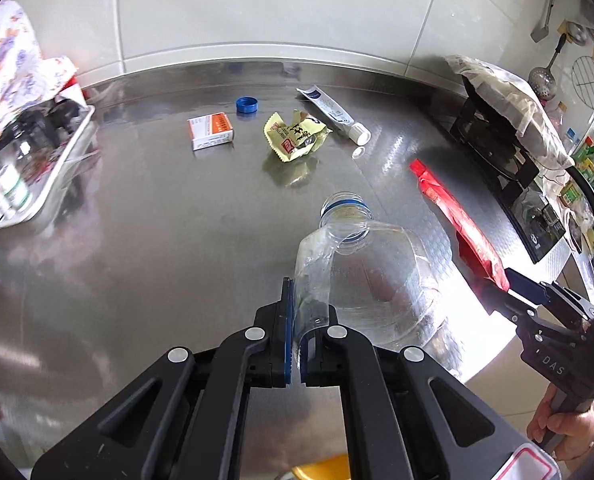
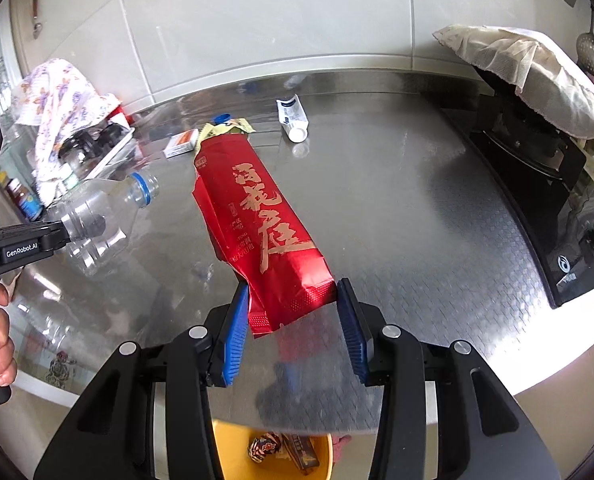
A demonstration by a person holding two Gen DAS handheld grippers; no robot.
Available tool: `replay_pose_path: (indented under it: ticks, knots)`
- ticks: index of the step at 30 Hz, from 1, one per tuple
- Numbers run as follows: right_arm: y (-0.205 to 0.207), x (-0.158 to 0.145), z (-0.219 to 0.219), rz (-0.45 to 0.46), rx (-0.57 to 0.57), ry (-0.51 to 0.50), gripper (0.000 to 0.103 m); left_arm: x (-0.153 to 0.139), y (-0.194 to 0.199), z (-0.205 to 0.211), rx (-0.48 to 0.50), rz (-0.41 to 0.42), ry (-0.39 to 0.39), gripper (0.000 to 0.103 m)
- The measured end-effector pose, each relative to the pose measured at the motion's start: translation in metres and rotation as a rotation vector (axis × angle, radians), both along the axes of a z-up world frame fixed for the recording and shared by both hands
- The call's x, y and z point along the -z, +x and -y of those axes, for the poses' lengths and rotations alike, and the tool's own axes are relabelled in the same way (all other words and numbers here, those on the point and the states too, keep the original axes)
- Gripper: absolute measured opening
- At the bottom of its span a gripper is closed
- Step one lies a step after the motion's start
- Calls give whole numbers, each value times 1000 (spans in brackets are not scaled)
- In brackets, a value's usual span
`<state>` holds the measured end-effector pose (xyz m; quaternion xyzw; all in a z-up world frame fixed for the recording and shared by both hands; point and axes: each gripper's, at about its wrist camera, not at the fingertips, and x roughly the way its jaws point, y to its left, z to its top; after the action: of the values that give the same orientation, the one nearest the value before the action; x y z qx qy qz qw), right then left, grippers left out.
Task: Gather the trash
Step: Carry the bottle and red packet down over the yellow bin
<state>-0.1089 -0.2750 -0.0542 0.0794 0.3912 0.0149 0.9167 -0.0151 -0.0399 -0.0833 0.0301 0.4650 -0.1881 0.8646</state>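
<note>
My left hand-held gripper [image 1: 295, 332] is clamped on the empty bottle [image 1: 371, 280]: light, crushable, slippery. My right hand-held gripper [image 2: 293, 320] gapes around the limp red wrapper [image 2: 263, 232]; pinch its bottom seam.

Bin [image 2: 225, 452]: yellow, cut off by the bottom edge and partly behind the right gripper's frame; contents only partly seen. Yellow wrapper [image 2: 227, 128]: mostly hidden behind the red packet [image 2: 257, 220]. Blue cap [image 2: 221, 118]: only a sliver shows above the wrapper. Tray [image 1: 63, 160]: contents covered by a floral cloth [image 1: 5, 64], unreadable. Stove [image 1: 509, 168]: draped by a cloth [image 1: 509, 96], right part cut off. Small box [image 1: 211, 132]: print too small to read.
</note>
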Motion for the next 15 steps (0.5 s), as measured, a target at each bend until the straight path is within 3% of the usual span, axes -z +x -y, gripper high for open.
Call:
replay_pose_path:
  ticks: [15]
  knots:
    - [-88, -18, 0, 43, -69, 12, 45, -19, -102, -2, -63, 31, 10, 4]
